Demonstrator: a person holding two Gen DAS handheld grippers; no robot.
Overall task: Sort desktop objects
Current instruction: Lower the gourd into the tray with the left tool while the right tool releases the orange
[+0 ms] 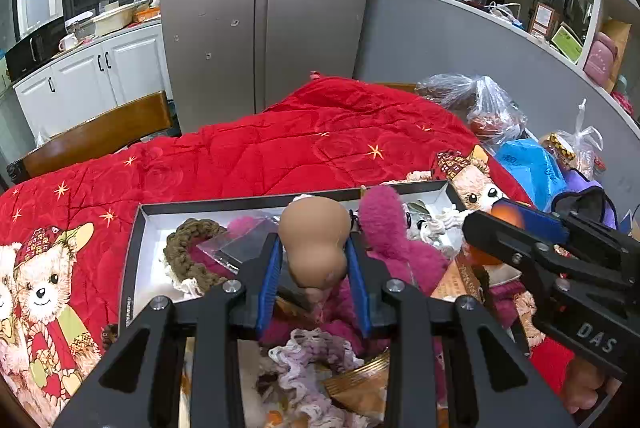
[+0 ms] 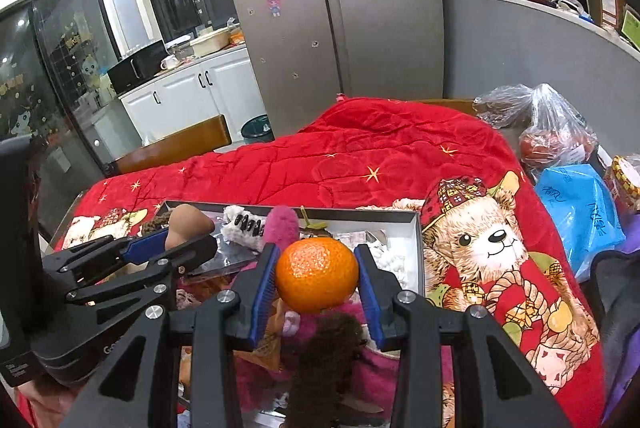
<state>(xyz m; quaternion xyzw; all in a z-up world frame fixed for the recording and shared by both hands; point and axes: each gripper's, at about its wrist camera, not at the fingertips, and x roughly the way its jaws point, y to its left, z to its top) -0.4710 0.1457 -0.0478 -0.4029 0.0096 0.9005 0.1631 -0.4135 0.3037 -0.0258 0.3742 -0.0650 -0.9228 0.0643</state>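
Note:
A tan gourd-shaped piece [image 1: 314, 236] sits between the blue pads of my left gripper [image 1: 313, 244], which is shut on it above a black-rimmed white box [image 1: 134, 236]. In the right wrist view, my right gripper [image 2: 317, 256] is shut on an orange mandarin [image 2: 317, 274], held over the same box [image 2: 418, 248]. Each gripper shows in the other's view: the right gripper [image 1: 494, 218] comes in from the right with the mandarin, and the left gripper [image 2: 186, 238] comes in from the left with the gourd [image 2: 190, 222].
The box holds a pink plush [image 1: 386, 228], a brown crocheted ring [image 1: 188, 234], a purple scrunchie [image 1: 312, 352] and several other small things. It lies on a red bear-print quilt [image 1: 280, 147]. Plastic bags [image 2: 560, 131] and a blue bag [image 2: 576, 211] crowd the right. A wooden chair [image 1: 100, 135] stands at the far left.

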